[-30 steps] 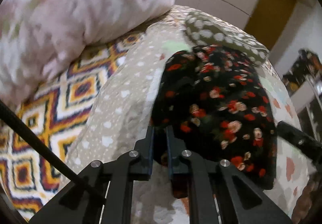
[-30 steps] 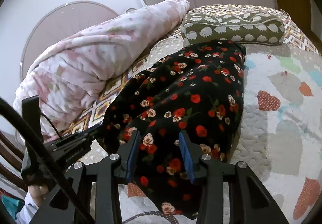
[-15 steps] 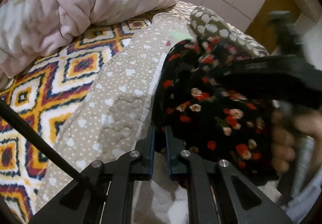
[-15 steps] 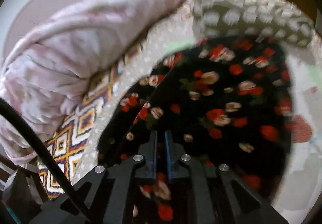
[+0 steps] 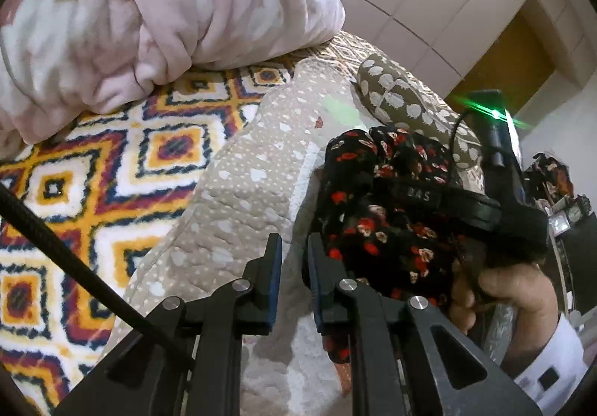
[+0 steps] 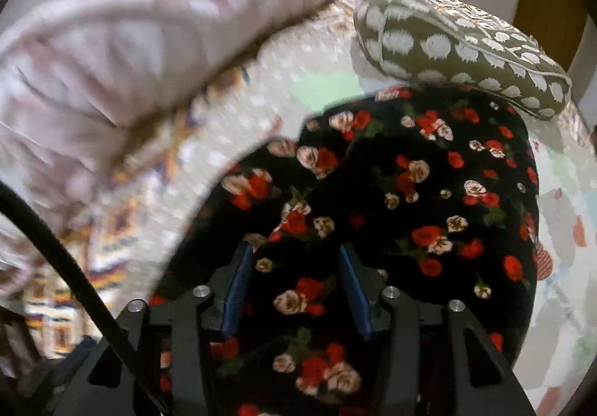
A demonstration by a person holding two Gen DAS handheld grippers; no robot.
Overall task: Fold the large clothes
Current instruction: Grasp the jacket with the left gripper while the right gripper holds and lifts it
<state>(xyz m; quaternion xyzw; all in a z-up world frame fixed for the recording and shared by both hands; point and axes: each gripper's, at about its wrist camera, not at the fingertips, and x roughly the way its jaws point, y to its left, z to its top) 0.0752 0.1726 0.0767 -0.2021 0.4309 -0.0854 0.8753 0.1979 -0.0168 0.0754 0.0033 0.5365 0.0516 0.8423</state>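
Observation:
A black garment with red and cream roses (image 6: 429, 199) lies on the bed, partly folded over itself. In the left wrist view it (image 5: 377, 214) bunches up to the right of my left gripper (image 5: 294, 255), whose jaws stand slightly apart with only the quilt between them. My right gripper (image 6: 294, 266) is open above the garment's near part, with floral cloth showing between its fingers. The right gripper's body and the hand holding it (image 5: 496, 289) rest on the garment in the left wrist view.
A pink floral duvet (image 5: 149, 5) is heaped at the left. A beige dotted quilt (image 5: 253, 177) covers the bed over a diamond-patterned blanket (image 5: 74, 199). An olive pillow with white spots (image 6: 462, 42) lies behind the garment. White wardrobe doors stand beyond.
My right gripper has opened from shut and released the garment fold. My left gripper's jaws have parted slightly. The garment is bunched further toward the pillow.

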